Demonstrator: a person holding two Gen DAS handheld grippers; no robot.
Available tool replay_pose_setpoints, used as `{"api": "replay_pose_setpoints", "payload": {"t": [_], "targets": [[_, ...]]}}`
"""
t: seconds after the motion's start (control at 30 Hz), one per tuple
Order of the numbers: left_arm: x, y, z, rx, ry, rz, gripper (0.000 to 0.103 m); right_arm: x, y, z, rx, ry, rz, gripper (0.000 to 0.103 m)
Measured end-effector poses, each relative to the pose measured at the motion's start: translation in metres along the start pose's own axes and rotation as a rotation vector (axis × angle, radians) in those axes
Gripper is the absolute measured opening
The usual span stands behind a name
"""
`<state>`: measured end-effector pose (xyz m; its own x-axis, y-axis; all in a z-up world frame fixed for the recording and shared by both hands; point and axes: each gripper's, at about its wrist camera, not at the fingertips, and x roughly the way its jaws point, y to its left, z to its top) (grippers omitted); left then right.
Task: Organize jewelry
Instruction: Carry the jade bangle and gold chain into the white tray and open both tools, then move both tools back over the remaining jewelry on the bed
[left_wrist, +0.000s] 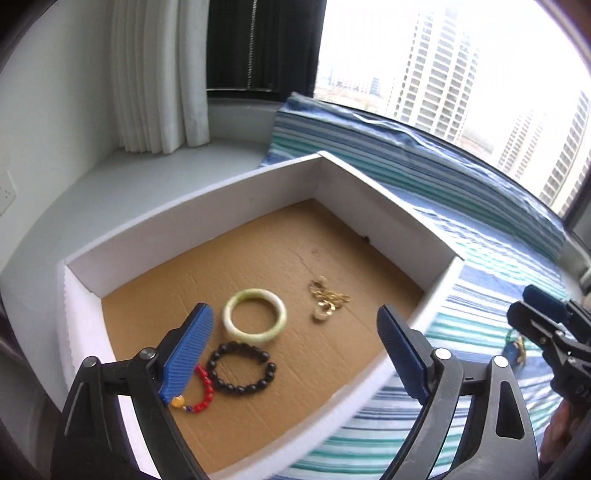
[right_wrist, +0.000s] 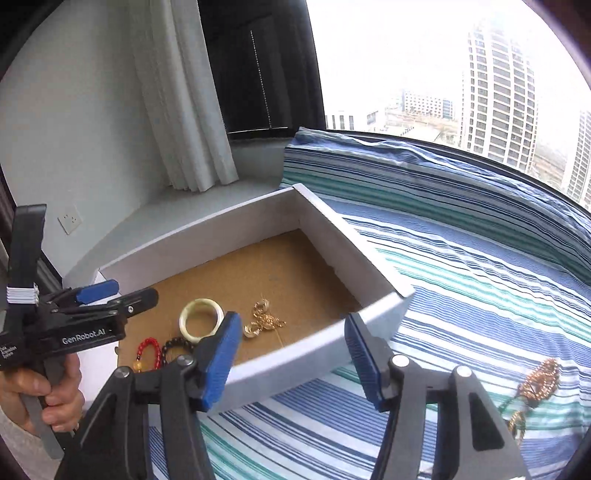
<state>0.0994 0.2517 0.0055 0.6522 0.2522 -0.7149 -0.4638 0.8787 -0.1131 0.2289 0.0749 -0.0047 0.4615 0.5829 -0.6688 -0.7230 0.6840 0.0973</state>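
A white box (left_wrist: 184, 221) with a brown cardboard floor holds a pale jade bangle (left_wrist: 229, 317), a dark bead bracelet (left_wrist: 238, 387), a red bead bracelet (left_wrist: 208, 387) and a gold chain (left_wrist: 328, 297). My left gripper (left_wrist: 295, 350) hovers open over the box's near part, nothing between its fingers. My right gripper (right_wrist: 293, 358) is open and empty above the box's front wall (right_wrist: 314, 354) and the striped cover. A coppery beaded piece (right_wrist: 539, 380) and a tangled green and gold piece (right_wrist: 515, 417) lie on the cover at the right.
The box rests on a blue and green striped cover (right_wrist: 461, 280) on a window seat. A striped cushion (right_wrist: 406, 166) leans against the window behind it. A white curtain (left_wrist: 155, 74) hangs at the back left, with a wall socket (right_wrist: 70, 219) nearby.
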Motion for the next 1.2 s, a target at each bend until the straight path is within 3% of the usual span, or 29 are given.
{"api": "replay_pose_setpoints", "payload": {"t": [0.1,0.2,0.4,0.53,0.73,0.97,1.2], "targets": [[-0.012,-0.04,-0.034,0.072,0.002,-0.063,0.095,-0.037,-0.014,-0.045,0.005,-0.022,-0.008,0.06],[-0.016,-0.076,-0.075,0.145,0.053,-0.116,0.095,-0.067,-0.036,-0.104,0.024,-0.016,-0.044,0.06],[-0.02,-0.14,-0.162,0.286,0.183,-0.233,0.095,-0.12,-0.086,-0.223,0.135,0.046,-0.21,0.06],[-0.014,-0.174,-0.194,0.388,0.265,-0.268,0.095,-0.149,-0.11,-0.268,0.243,0.035,-0.311,0.06],[-0.011,-0.192,-0.204,0.429,0.296,-0.276,0.095,-0.151,-0.117,-0.292,0.3,0.032,-0.29,0.06],[-0.004,-0.199,-0.207,0.411,0.322,-0.269,0.095,-0.148,-0.123,-0.29,0.325,0.003,-0.236,0.06],[0.009,-0.21,-0.203,0.409,0.352,-0.282,0.095,-0.154,-0.138,-0.302,0.38,0.001,-0.244,0.06]]}}
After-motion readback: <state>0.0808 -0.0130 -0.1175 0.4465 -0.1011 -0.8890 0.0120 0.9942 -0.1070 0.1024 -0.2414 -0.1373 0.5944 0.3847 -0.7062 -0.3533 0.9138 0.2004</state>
